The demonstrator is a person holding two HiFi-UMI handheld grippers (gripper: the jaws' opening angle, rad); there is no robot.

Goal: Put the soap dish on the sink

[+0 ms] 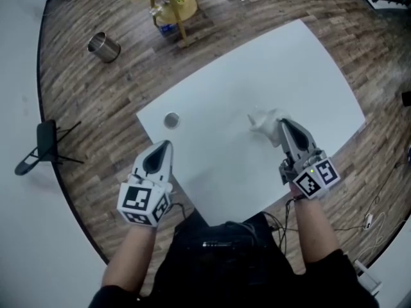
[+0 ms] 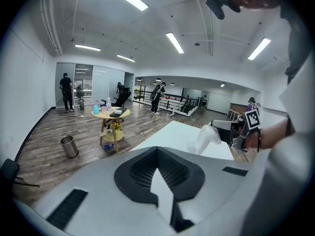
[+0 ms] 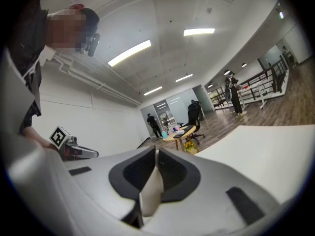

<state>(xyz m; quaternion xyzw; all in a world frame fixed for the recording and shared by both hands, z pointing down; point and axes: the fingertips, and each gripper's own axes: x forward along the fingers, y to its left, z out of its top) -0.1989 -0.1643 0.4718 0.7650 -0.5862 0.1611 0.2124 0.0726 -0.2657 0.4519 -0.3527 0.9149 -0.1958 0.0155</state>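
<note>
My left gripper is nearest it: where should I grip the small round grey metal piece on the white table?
Probably pinch the small round grey metal piece across its rim, coming straight down with the left gripper: it sits low on the white table, bare surface all round. The right gripper is shut on the white soap dish.

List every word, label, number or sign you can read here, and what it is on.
No words or numbers can be read.
Cube on the left gripper and cube on the right gripper: black-and-white square markers only, no letters.
Things on the round side table: too small to read.
White soap dish: no print shows.
</note>
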